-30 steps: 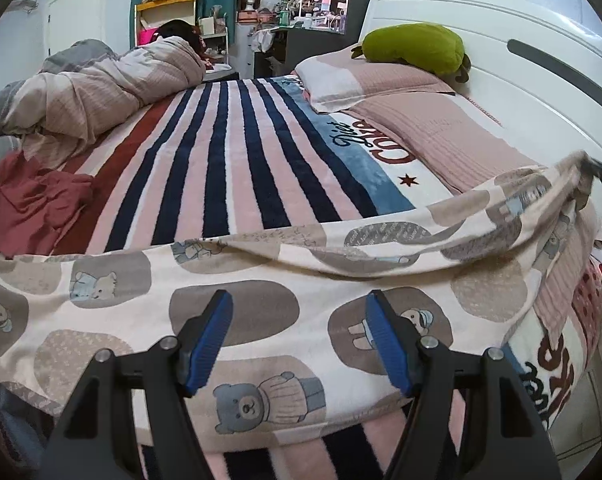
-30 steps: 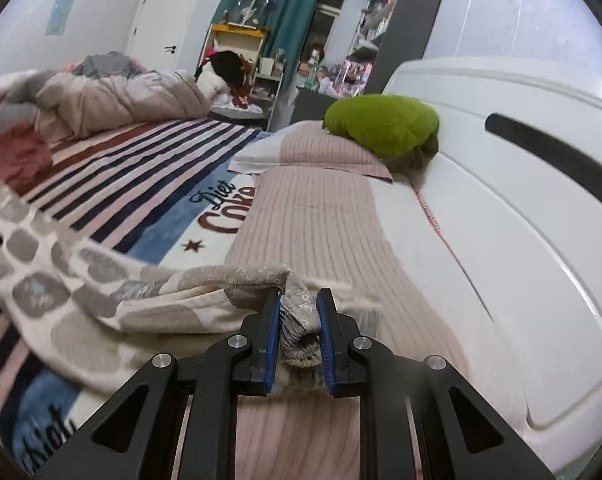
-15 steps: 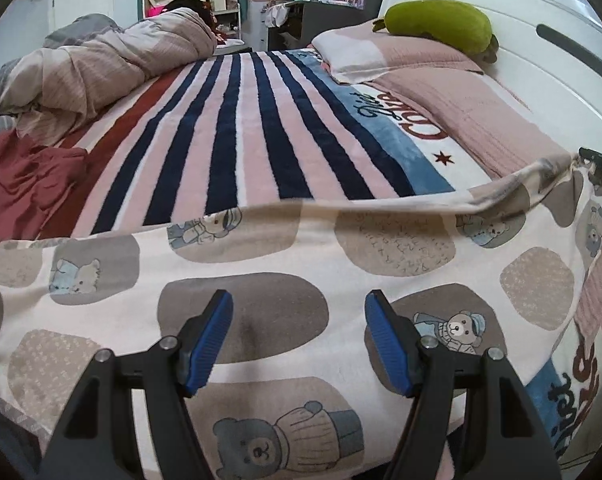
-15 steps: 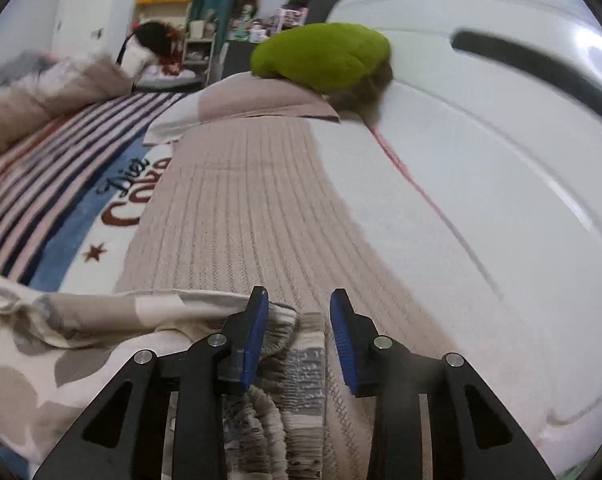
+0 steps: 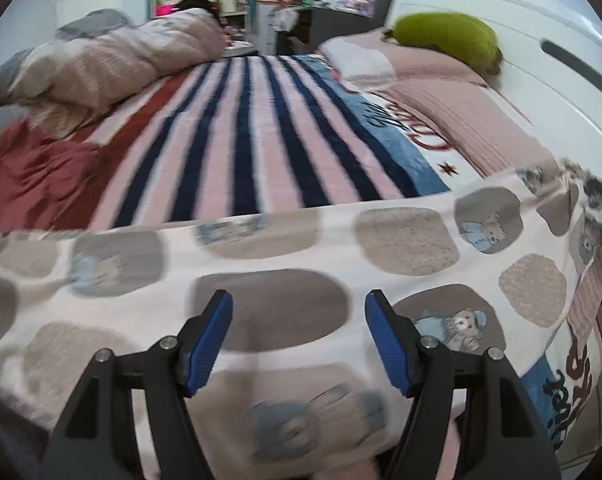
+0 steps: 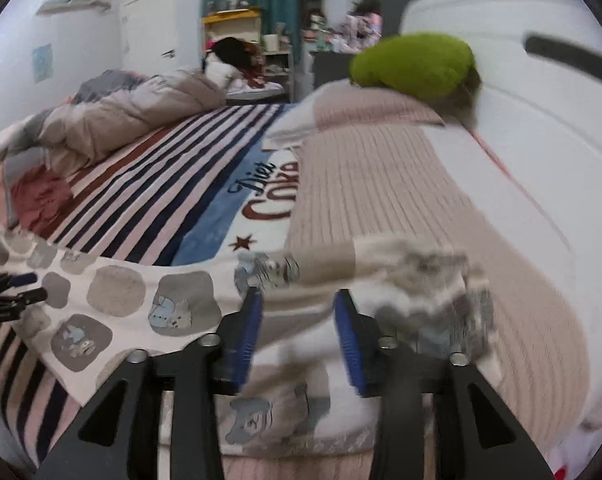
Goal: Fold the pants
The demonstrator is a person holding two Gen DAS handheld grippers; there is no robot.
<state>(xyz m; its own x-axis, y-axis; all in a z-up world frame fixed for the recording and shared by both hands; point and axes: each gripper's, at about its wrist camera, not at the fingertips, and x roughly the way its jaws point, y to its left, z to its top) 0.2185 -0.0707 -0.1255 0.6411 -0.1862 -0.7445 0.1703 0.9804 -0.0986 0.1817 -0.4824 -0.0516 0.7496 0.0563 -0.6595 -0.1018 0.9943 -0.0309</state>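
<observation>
1. The pants [image 5: 285,280], cream with grey patches and little bears, lie spread across the near edge of the bed [image 5: 253,136], folded lengthwise by the look of it, with the gathered waistband [image 6: 441,276] at the right end on the ribbed pink blanket [image 6: 381,184].
2. The left gripper [image 5: 299,338] hovers over the cloth, its jaws wide apart and empty.
3. The right gripper [image 6: 297,332] is also spread, holding nothing, with the waistband just beyond it.
4. Judged from this, the next fold wants a fresh hold: pinch both layers together at the waistband.
5. Grip the far leg ends too, keep the edges aligned and lift evenly, or the layers may slide apart.
</observation>
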